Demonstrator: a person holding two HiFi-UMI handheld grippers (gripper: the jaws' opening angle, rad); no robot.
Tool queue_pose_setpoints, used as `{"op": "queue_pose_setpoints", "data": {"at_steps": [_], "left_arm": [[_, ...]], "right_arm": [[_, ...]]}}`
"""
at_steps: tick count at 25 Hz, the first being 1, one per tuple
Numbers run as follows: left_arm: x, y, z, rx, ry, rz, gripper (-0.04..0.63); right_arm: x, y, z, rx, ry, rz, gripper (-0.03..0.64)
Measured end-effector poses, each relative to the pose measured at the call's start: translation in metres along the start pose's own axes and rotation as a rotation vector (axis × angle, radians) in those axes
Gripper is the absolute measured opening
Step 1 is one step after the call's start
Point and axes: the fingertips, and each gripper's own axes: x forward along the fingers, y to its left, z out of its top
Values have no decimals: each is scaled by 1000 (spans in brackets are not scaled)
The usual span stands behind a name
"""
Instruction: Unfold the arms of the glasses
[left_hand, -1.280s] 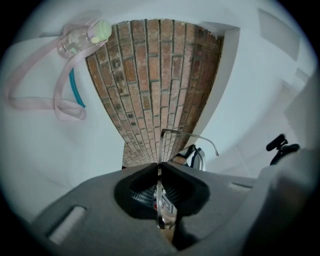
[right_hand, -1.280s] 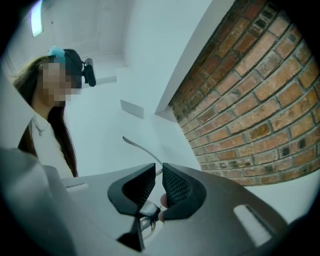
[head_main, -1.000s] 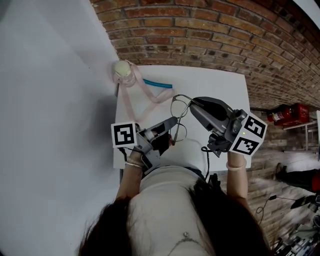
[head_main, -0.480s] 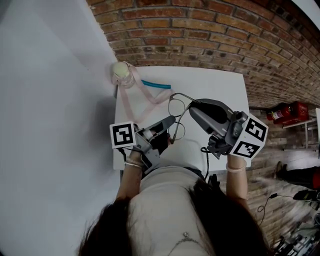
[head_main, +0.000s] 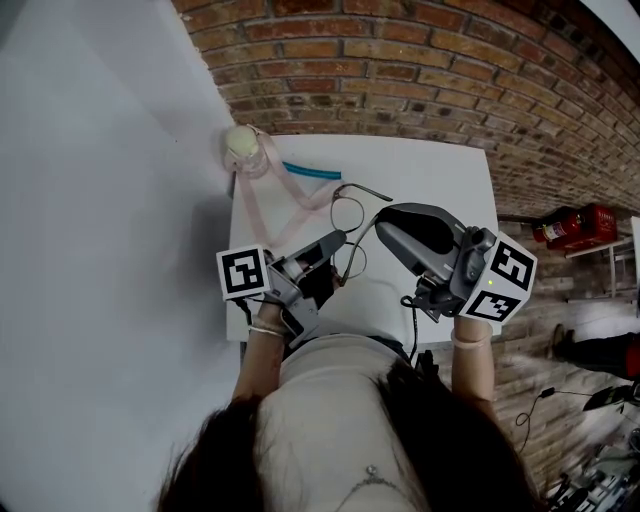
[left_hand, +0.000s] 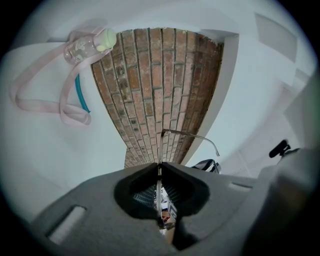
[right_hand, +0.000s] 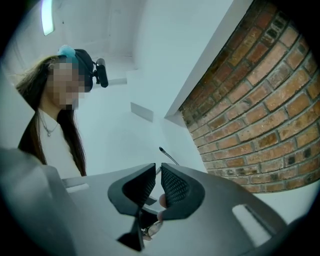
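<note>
Thin wire-rimmed glasses (head_main: 348, 216) hang above the white table (head_main: 440, 180), held between both grippers. My left gripper (head_main: 340, 244) is shut on the frame at a lens. In the left gripper view the jaws (left_hand: 159, 167) pinch the wire, and one arm (left_hand: 187, 135) runs up and bends right. My right gripper (head_main: 381, 226) is shut on a glasses arm. In the right gripper view that arm's tip (right_hand: 168, 155) pokes out beyond the closed jaws (right_hand: 157, 175), and a lens (right_hand: 150, 228) shows below. One arm (head_main: 365, 189) sticks out to the right over the table.
A small clear bottle with a pale cap (head_main: 242, 145) and a pink strap (head_main: 262, 205) lies at the table's far left corner, a teal tube (head_main: 312, 170) beside it. A brick floor surrounds the table. A red object (head_main: 575, 228) sits at the right.
The right gripper has moved left and slightly up, and the glasses arm has swung outward, away from the lenses. The left gripper has barely moved.
</note>
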Motion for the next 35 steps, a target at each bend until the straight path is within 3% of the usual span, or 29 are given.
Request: {"op": "queue_pose_setpoints", "data": {"at_steps": [35], "left_arm": [[-10,5,15,-62,-107,17,23]], "right_arm": [[3,34,0,-49,31,99,33]]}}
